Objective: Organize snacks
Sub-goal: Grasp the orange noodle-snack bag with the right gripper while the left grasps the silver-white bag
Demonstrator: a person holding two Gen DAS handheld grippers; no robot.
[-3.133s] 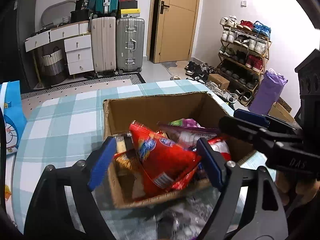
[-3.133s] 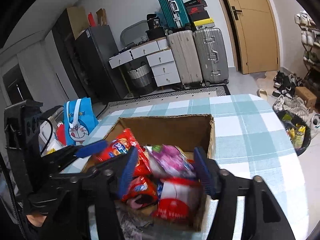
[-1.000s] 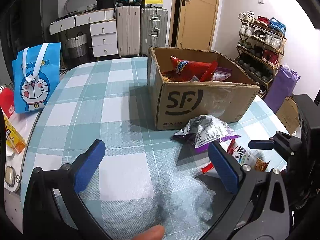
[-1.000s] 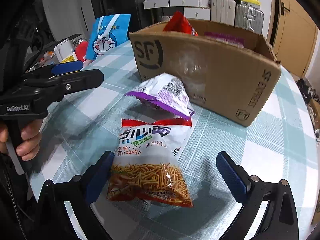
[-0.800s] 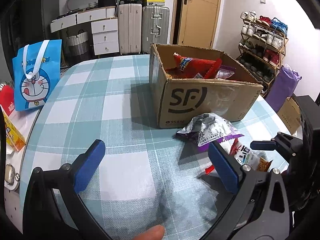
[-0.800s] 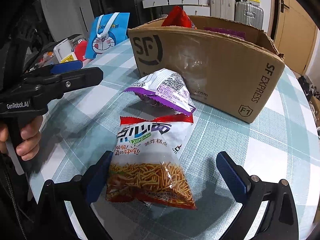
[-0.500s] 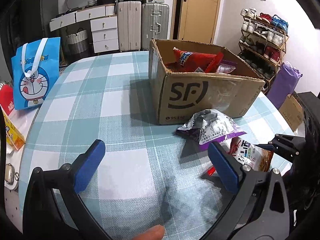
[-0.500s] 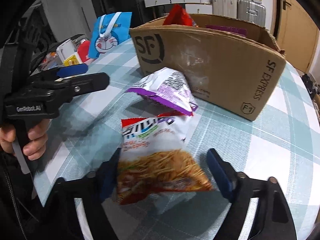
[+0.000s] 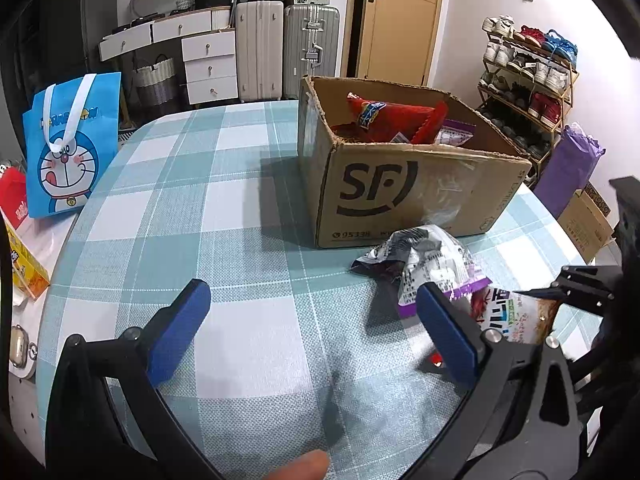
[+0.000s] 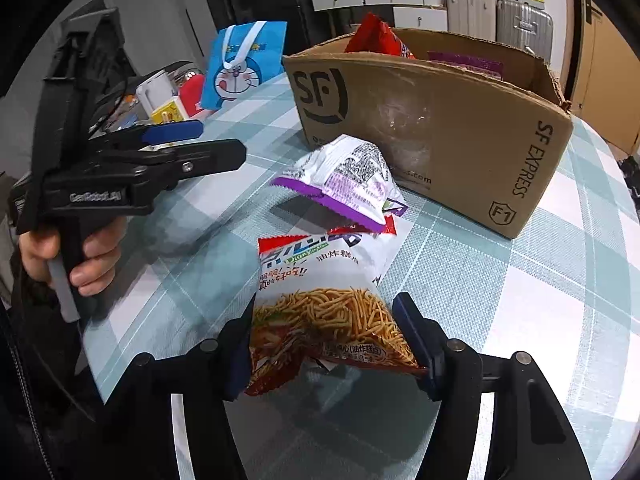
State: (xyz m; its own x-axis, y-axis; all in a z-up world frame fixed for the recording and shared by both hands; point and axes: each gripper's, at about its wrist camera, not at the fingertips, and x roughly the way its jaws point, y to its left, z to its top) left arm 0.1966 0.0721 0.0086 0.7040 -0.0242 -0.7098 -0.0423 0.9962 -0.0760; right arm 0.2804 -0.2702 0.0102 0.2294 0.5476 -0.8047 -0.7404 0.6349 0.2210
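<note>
Closing in since a second ago, the right gripper [image 10: 326, 344] now pinches the noodle snack bag [image 10: 320, 300], crumpled and seemingly lifted, just in front of the cardboard box [image 10: 440, 128]. Left gripper [image 9: 312, 332] hangs spread wide, nothing between its jaws, near the box.

Blue cartoon tote bag [image 9: 68, 148], 2 suitcases [image 9: 286, 52], white drawers [image 9: 208, 66], shoe rack [image 9: 524, 80].

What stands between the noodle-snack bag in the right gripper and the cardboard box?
The purple-edged snack bag lies on the table between the noodle-snack bag and the cardboard box. The box's near wall also faces it. The right gripper, whose jaws have just been closing, pinches the bag.
</note>
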